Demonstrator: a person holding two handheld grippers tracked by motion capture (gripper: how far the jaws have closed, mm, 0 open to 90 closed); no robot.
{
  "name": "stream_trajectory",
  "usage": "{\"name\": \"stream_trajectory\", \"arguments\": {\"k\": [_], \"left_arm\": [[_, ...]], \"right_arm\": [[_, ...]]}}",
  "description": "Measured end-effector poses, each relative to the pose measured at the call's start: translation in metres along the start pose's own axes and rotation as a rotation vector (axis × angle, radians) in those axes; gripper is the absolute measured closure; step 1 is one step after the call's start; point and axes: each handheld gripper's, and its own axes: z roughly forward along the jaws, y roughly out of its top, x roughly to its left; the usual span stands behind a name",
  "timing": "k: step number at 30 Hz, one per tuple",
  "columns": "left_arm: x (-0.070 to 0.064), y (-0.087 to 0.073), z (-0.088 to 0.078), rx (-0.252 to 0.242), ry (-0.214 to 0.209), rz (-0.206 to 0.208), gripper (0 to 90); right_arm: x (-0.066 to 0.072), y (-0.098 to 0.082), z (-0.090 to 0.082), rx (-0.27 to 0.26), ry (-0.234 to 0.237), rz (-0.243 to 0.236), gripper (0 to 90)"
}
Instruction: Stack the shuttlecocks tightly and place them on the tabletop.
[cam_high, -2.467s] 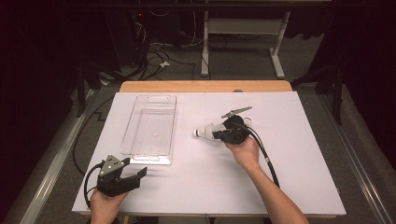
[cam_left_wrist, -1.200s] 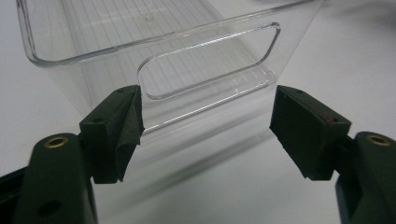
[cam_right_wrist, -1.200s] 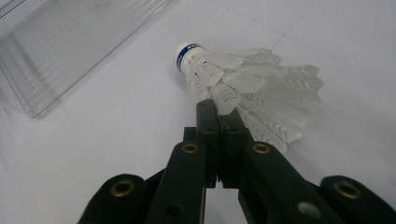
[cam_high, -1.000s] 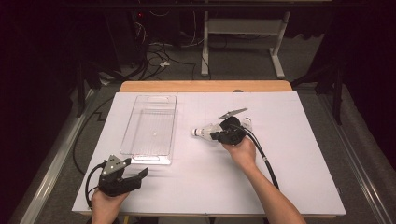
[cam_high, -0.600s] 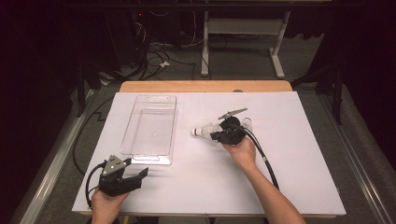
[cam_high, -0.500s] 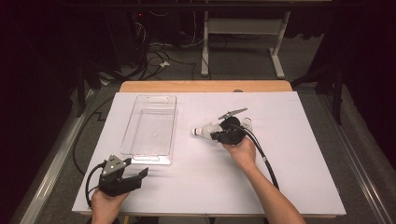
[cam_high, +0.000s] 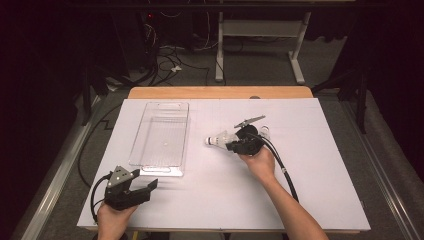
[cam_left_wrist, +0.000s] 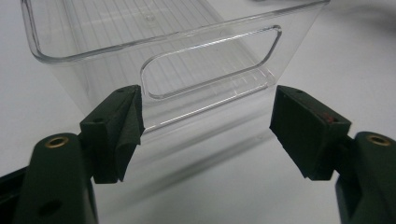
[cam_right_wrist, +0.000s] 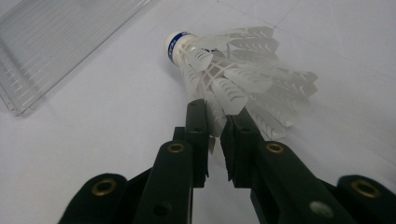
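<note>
A white feathered shuttlecock (cam_high: 220, 138) with a blue-banded cork lies on its side on the white table cover, cork toward the clear bin. In the right gripper view the shuttlecock (cam_right_wrist: 233, 70) lies just ahead. My right gripper (cam_right_wrist: 215, 114) has just been opening its jaws; a narrow gap shows between the pads, with the edge of the feather skirt still in it. In the high view the right gripper (cam_high: 231, 145) sits at mid-table. My left gripper (cam_high: 150, 186) rests near the front left, open. Its jaws (cam_left_wrist: 205, 116) stand wide, facing the handle end of the clear plastic bin (cam_left_wrist: 177, 42).
The empty clear bin (cam_high: 161, 105) lies lengthwise left of centre and also shows as a ribbed clear bin (cam_right_wrist: 56, 42) in the right gripper view. A black cable (cam_high: 285, 172) trails from the right gripper along the forearm. The table's wooden far edge (cam_high: 220, 92) borders the white cover.
The right gripper and shuttlecock shifted slightly left and nearer since the earliest frame, then stayed put. The left gripper has not moved.
</note>
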Motion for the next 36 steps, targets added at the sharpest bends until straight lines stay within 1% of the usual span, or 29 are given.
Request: {"name": "stream_trajectory", "arguments": {"k": [6,8,12,16,24,30,36], "left_arm": [[0.0004,0.0000,0.0000,0.001,-0.001,-0.001,26.7],[0.0005,-0.0001,0.0002,-0.002,-0.002,-0.002,26.6],[0.0004,-0.0002,0.0002,-0.004,0.000,-0.005,26.6],[0.0005,-0.0001,0.0000,0.001,-0.002,-0.002,26.6],[0.0005,-0.0001,0.0001,0.000,-0.002,-0.003,26.6],[0.0004,-0.0002,0.0001,-0.004,0.000,-0.006,26.6],[0.0004,-0.0001,0.0002,-0.002,0.000,-0.008,26.6]], "right_arm": [[-0.0013,-0.0003,-0.0005,-0.003,-0.011,0.002,75.2],[-0.0015,-0.0004,-0.0007,0.001,-0.011,0.012,73.7],[-0.0014,-0.0006,-0.0002,0.001,-0.021,0.009,71.2],[-0.0015,-0.0008,-0.0008,-0.001,-0.020,0.013,68.9],[-0.0036,-0.0032,-0.0039,-0.001,-0.036,0.012,66.3],[-0.0060,-0.0064,-0.0067,0.001,-0.047,0.023,64.9],[-0.0071,-0.0080,-0.0094,-0.001,-0.052,0.016,64.5]]}}
